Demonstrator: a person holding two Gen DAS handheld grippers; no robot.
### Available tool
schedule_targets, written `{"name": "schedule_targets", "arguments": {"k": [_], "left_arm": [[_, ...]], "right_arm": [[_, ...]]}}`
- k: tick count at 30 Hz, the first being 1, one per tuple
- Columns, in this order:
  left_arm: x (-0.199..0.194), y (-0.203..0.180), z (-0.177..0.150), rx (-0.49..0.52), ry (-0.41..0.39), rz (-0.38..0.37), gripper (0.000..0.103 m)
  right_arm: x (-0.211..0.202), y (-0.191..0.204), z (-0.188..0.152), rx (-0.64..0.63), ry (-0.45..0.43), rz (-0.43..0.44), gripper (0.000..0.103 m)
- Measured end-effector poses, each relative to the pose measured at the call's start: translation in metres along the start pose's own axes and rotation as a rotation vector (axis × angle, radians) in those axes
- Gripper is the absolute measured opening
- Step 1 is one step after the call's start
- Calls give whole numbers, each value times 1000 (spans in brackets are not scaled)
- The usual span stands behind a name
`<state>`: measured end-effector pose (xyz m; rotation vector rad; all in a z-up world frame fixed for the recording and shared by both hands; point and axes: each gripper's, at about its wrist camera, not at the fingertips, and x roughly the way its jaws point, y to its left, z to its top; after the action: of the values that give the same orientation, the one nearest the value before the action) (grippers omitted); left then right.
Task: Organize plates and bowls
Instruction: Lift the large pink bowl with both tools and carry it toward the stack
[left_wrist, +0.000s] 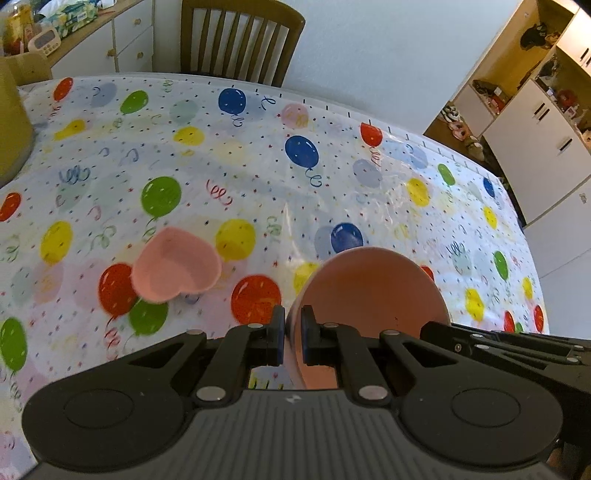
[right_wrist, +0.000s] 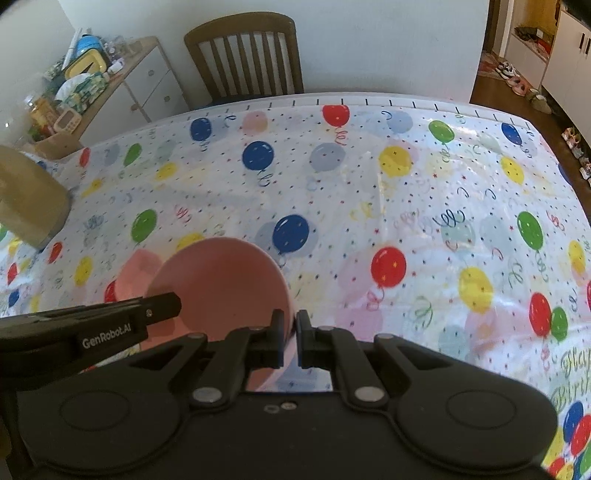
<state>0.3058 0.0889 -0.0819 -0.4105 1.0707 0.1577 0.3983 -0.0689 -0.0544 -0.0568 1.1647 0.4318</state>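
— My left gripper (left_wrist: 293, 334) and right gripper (right_wrist: 290, 338) both pinch the round pink bowl's (left_wrist: 373, 291) rim, above the table (left_wrist: 258, 177).

— Keep it level; nest beside the heart bowl (left_wrist: 175, 266).

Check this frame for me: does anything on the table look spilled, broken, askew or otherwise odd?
Nothing spilled or broken. The one unusual thing: the round pink bowl is off the table, tilted, pinched at opposite rim edges by both the left claw and the right claw. The pink heart-shaped dish sits upright on the balloon tablecloth.
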Motion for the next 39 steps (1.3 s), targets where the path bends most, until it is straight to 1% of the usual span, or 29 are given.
{"name": "schedule_targets", "arguments": {"k": [6, 14, 24, 32, 39], "left_arm": [[-31, 11, -26, 5, -1, -1, 8], [-75, 32, -67, 7, 0, 10, 8], [-118, 54, -111, 10, -14, 20, 8], [-141, 71, -141, 6, -11, 28, 8], [-146, 84, -166, -4, 9, 32, 8]], "right_arm": [[-23, 17, -23, -12, -10, 11, 5], [-56, 49, -62, -48, -23, 34, 5], [-81, 78, -108, -57, -20, 54, 6], [-94, 97, -142, -57, -9, 69, 6], [-95, 106, -164, -59, 12, 75, 6]]}}
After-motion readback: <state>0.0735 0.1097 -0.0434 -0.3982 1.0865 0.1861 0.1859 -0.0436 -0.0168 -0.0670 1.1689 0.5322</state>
